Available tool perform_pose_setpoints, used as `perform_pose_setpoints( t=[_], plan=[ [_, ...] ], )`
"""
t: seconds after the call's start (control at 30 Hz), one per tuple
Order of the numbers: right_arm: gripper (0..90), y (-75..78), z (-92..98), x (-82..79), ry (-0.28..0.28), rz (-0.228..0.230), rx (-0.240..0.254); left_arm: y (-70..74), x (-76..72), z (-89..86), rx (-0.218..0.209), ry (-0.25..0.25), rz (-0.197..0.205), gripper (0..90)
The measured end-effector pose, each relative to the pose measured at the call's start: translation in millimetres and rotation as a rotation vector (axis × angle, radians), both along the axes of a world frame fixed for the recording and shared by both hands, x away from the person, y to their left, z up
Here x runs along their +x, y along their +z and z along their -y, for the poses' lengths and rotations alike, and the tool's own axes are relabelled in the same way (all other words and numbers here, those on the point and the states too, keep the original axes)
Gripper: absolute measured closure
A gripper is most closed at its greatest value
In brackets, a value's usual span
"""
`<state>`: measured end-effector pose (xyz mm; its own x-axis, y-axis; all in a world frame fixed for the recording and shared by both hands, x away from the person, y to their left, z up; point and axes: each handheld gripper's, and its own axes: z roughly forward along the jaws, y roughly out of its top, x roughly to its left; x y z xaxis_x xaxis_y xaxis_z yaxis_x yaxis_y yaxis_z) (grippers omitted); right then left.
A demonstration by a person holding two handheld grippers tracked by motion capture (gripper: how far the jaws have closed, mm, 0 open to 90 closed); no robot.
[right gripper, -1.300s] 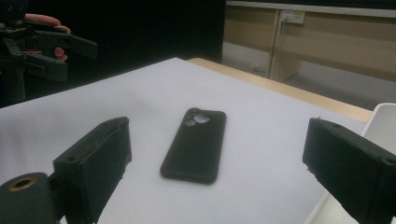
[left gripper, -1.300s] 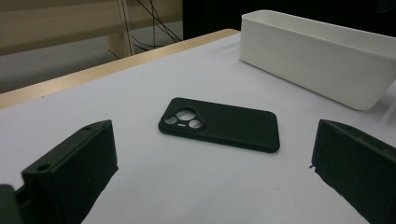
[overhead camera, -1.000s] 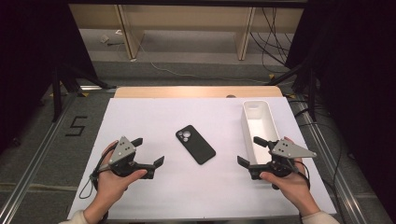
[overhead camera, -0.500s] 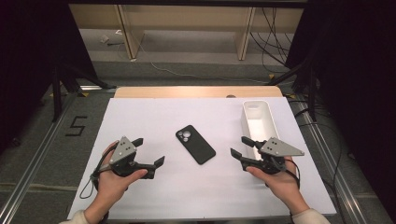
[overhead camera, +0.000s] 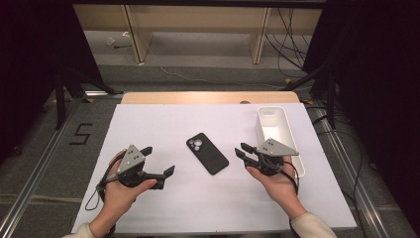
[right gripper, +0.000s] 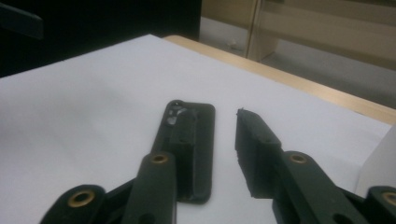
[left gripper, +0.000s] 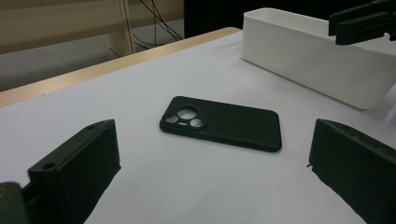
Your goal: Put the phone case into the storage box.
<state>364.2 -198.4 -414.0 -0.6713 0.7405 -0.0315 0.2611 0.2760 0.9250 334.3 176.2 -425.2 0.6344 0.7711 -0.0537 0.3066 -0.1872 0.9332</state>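
A black phone (overhead camera: 207,152) lies camera side up in the middle of the white sheet (overhead camera: 163,119). My left gripper (overhead camera: 158,159) rests to its left, wide open and empty; in the left gripper view the phone (left gripper: 224,122) lies ahead between the spread fingers (left gripper: 74,163). My right gripper (overhead camera: 240,150) sits just right of the phone, apart from it. Its jaws have just been closing to a narrow gap with nothing between them. In the right gripper view one finger (right gripper: 254,144) stands beside the phone (right gripper: 203,140), and the other overlaps it.
A long white bin (overhead camera: 277,134) stands empty at the right, close behind the right hand, and shows again as the bin (left gripper: 317,70) in the left gripper view. The table's wooden far edge (overhead camera: 208,97) and metal rails (overhead camera: 341,153) border the sheet.
The right gripper has slid left toward the phone, away from the bin, and its jaws have narrowed. The left gripper and the phone have stayed put.
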Motion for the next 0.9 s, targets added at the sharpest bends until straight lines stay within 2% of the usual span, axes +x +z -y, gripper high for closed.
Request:
perform_pose_setpoints(
  t=[0.03, 0.07, 0.13, 0.17, 0.27, 0.3, 0.33, 0.47, 0.5, 0.63, 0.67, 0.73, 0.9],
  plan=[
    [71.2, 0.0, 0.0, 0.0, 0.000, 0.000, 0.000, 0.0, 0.0, 0.0, 0.000, 0.000, 0.000, 1.8],
    [76.9, -2.4, -3.3, 3.9, -0.013, -0.017, -0.022, -0.6, 0.3, 0.4, 0.002, 0.003, -0.003, 2.0],
    [79.1, -4.1, -5.0, 6.4, -0.023, -0.027, -0.034, -0.9, 0.7, 0.5, 0.005, 0.000, -0.002, 2.2],
    [83.6, -8.3, -9.3, 12.6, -0.037, -0.054, -0.049, -1.0, 0.8, 0.8, 0.006, -0.001, -0.003, 2.3],
    [86.7, -13.7, -15.7, 20.4, -0.059, -0.092, -0.071, -1.2, 0.8, 1.0, 0.004, 0.000, -0.005, 2.4],
    [86.7, -13.7, -15.7, 20.4, -0.059, -0.092, -0.071, -1.2, 0.8, 1.0, 0.004, 0.000, -0.005, 2.5],
    [87.5, -17.9, -21.7, 25.9, -0.076, -0.117, -0.089, -1.5, 1.2, 0.7, 0.007, 0.002, -0.007, 2.5],
    [87.7, -24.9, -31.3, 33.8, -0.093, -0.149, -0.120, -2.5, 1.8, 0.6, 0.009, 0.005, -0.012, 2.8],
    [88.0, -30.5, -38.6, 39.2, -0.103, -0.176, -0.145, -2.6, 1.8, 0.6, 0.010, 0.005, -0.013, 3.0],
    [88.4, -38.5, -46.8, 45.1, -0.113, -0.206, -0.172, -2.9, 1.9, 0.5, 0.012, 0.004, -0.012, 3.3],
    [88.7, -44.4, -50.9, 49.3, -0.116, -0.222, -0.188, -2.7, 1.7, 0.3, 0.014, 0.004, -0.015, 3.3],
    [88.9, -46.0, -52.1, 50.4, -0.118, -0.228, -0.191, -2.9, 1.9, 0.1, 0.016, 0.004, -0.015, 3.4],
    [90.0, -59.6, -54.9, 58.7, -0.152, -0.282, -0.235, -5.4, 3.7, 0.3, 0.019, 0.005, -0.024, 3.9]
  ],
)
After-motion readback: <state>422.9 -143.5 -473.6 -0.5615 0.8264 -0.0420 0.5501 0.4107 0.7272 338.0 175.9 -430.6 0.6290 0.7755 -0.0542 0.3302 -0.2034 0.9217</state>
